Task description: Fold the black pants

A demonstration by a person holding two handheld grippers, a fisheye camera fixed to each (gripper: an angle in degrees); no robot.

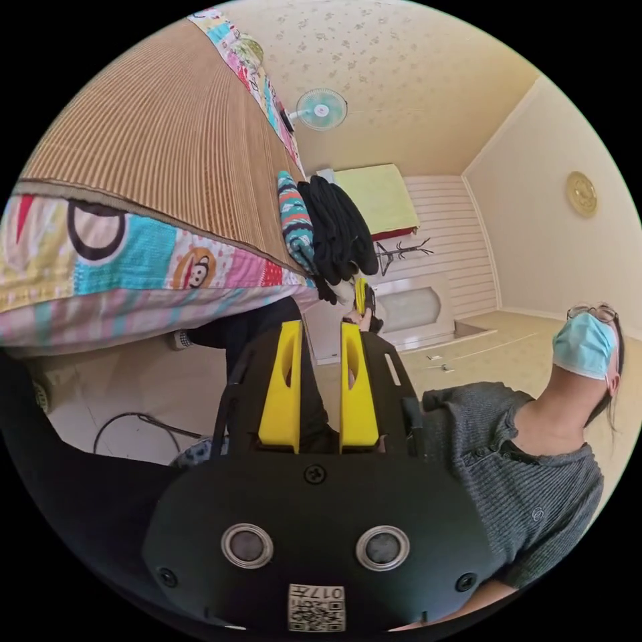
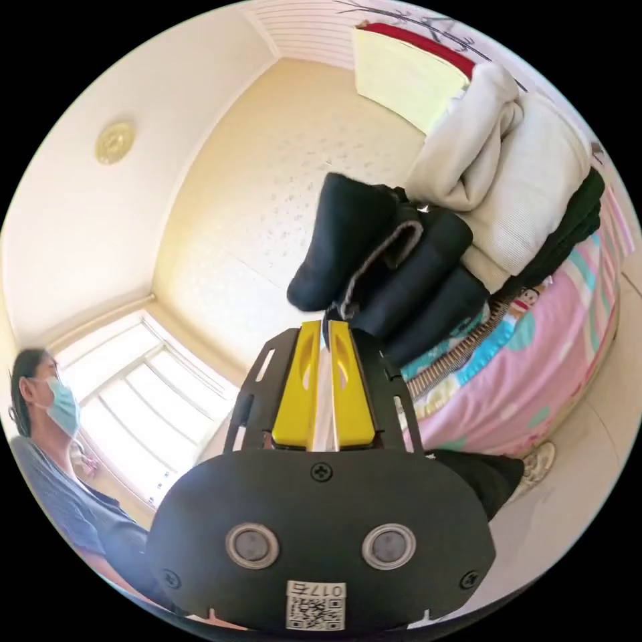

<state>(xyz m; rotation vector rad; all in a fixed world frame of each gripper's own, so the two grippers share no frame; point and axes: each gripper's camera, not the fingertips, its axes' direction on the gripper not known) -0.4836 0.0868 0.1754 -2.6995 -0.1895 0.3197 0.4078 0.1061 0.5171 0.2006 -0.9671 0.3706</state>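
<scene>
Our right gripper (image 2: 326,334), jaws nearly together beside the black pants (image 2: 388,274) folded on the bed's edge (image 2: 535,374), needed gentle release, while the left gripper (image 1: 319,334) stood apart, empty.

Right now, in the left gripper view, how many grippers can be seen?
2. The left gripper is at bottom centre, open; the right gripper is beyond it, at the black pants.
</scene>
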